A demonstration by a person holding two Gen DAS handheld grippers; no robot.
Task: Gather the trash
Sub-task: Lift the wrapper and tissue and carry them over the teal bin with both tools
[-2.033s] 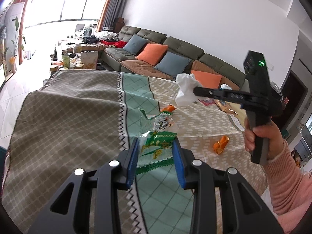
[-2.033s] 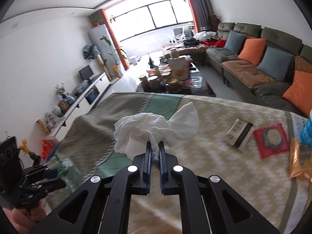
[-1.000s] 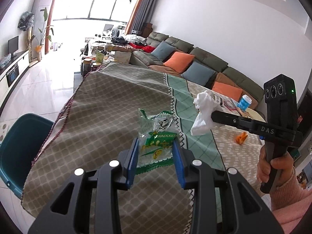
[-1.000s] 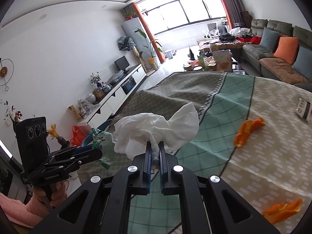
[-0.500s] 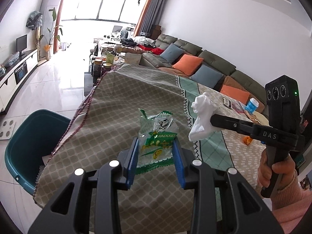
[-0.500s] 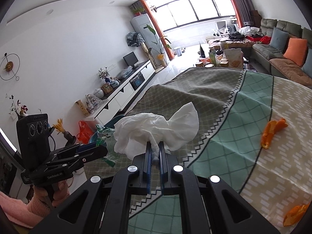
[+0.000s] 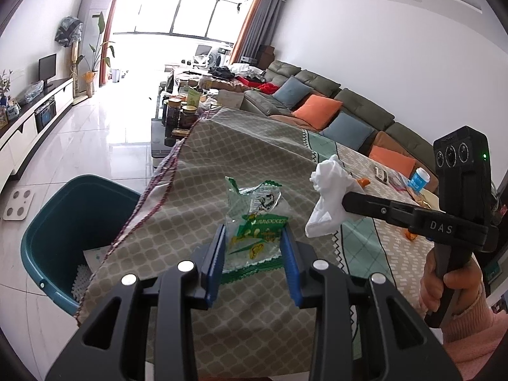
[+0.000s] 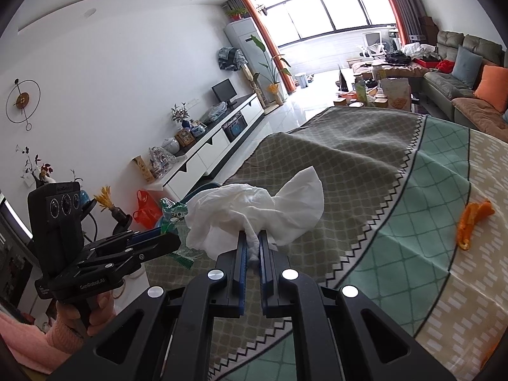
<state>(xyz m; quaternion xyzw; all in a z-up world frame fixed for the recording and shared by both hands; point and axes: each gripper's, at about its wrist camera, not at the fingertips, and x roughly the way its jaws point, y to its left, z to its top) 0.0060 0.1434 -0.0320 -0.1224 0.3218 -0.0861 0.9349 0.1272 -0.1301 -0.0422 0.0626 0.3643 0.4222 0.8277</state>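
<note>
A cloth-covered worktop (image 7: 260, 304) fills a bright living room. The left tongs (image 7: 253, 255) pinch a crinkly green snack wrapper (image 7: 254, 222); the right tongs (image 8: 252, 247) clamp soft crumpled white tissue (image 8: 254, 209). Best carry both past the edge, release over the smooth teal bin (image 7: 47, 235), then fetch the orange peel (image 8: 473, 219).

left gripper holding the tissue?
No. The left gripper is shut on a green snack wrapper; the crumpled white tissue is in the right gripper.

One green snack wrapper (image 7: 254, 222), one white tissue (image 8: 254, 209), one teal bin (image 7: 79, 222), two tongs, one orange peel (image 8: 473, 222).
</note>
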